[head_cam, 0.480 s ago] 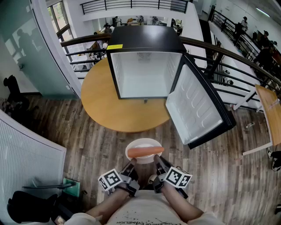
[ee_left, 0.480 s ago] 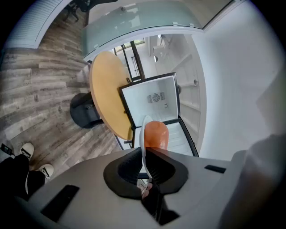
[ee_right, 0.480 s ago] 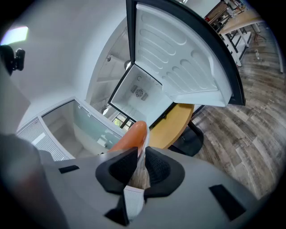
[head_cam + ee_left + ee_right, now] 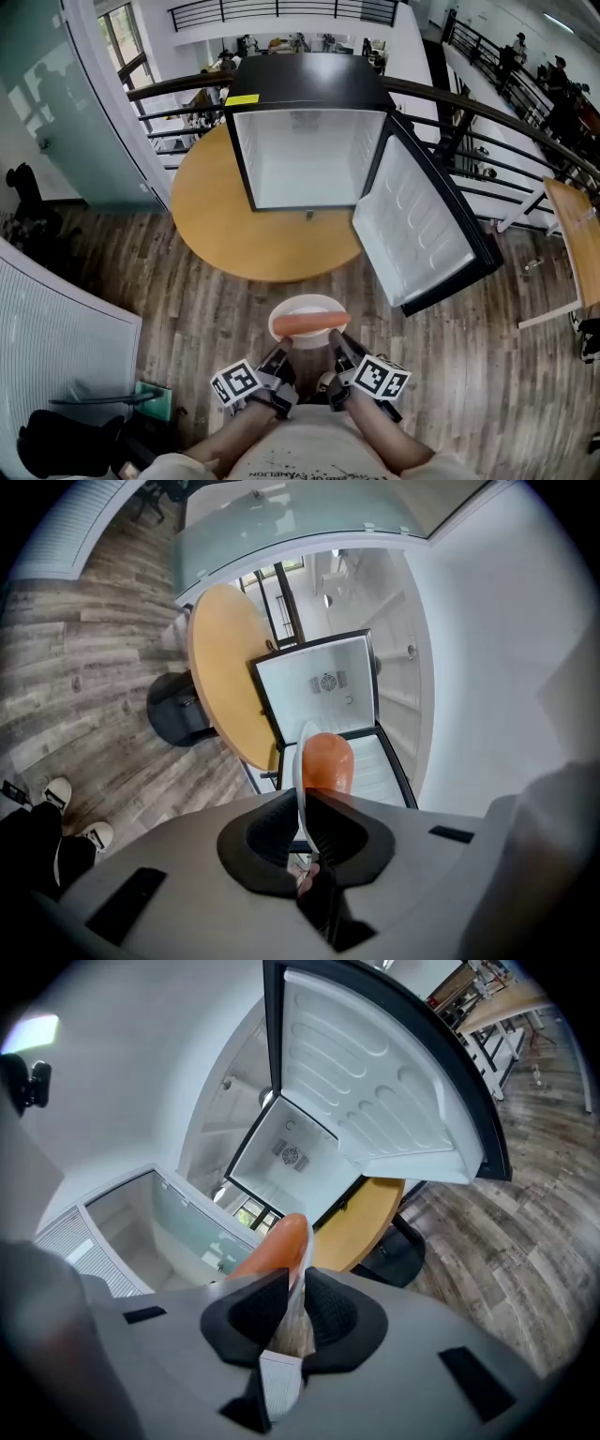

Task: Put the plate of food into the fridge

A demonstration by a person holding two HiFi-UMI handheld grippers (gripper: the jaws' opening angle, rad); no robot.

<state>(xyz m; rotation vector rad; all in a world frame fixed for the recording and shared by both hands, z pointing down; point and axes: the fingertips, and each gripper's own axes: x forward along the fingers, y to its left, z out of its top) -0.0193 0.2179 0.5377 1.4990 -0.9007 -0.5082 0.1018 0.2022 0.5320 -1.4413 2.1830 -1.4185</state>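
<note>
Below us in the head view, 1 plate (image 4: 292, 307) bearing 1 sausage (image 4: 310, 323), short of 1 open fridge (image 4: 309, 159), left gripper view, our left gripper (image 4: 305, 805) with 2 jaws pinching the plate's rim, right gripper view, our right gripper (image 4: 292, 1290) with 2 jaws pinching its other edge.

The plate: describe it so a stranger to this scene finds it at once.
Start at the open black fridge on the round wooden table. Nearer the person, the left hand-held gripper and right hand-held gripper pinch the rim of a white plate. It alone carries a long orange piece of food.
</note>
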